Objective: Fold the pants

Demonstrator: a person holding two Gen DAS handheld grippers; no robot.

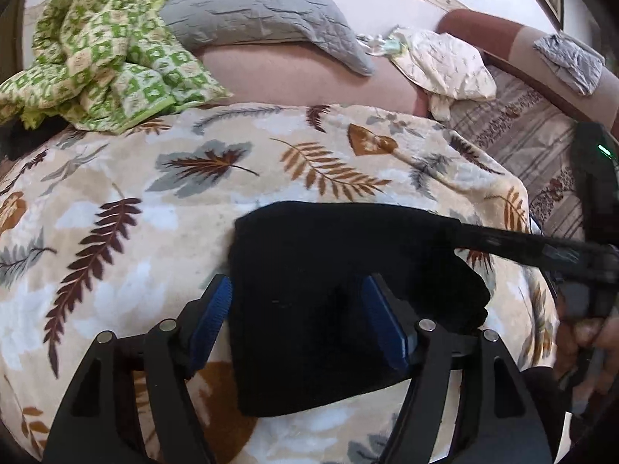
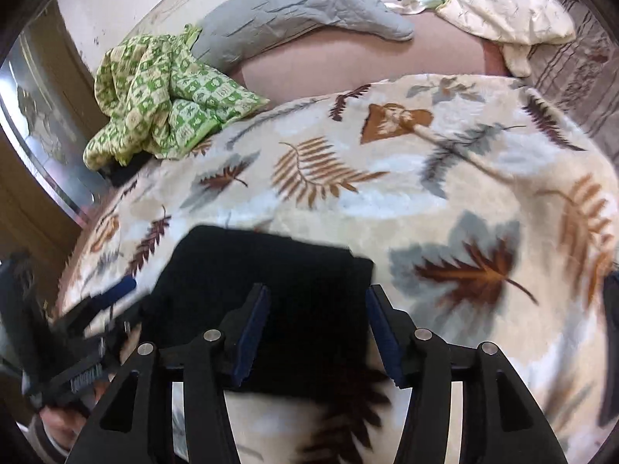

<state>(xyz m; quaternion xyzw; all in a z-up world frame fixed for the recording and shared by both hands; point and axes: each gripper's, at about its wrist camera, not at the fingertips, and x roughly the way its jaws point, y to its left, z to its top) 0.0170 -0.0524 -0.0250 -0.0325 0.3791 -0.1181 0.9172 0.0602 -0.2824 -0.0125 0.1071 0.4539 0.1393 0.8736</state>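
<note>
Black pants [image 1: 348,294], folded into a compact block, lie on the leaf-print blanket [image 1: 162,201] that covers the bed. In the left wrist view they sit at centre, reaching toward 6 o'clock. The left hand-held gripper [image 1: 300,317] stands wide open, its blue pads [image 1: 214,313] apart on either side of the pants' near edge, gripping nothing. The right hand-held gripper [image 2: 317,332] is likewise wide open over the pants [image 2: 271,294], nothing held between its pads [image 2: 253,328]. In the left wrist view the right one enters from 3 o'clock, its tip at the pants' upper right corner; contact cannot be told. Beyond the blanket, a green checked cloth [image 1: 104,50] lies at 10 o'clock, a grey pillow [image 1: 263,11] at 12 o'clock, and a cream cloth [image 1: 445,62] at 1 o'clock.
</note>
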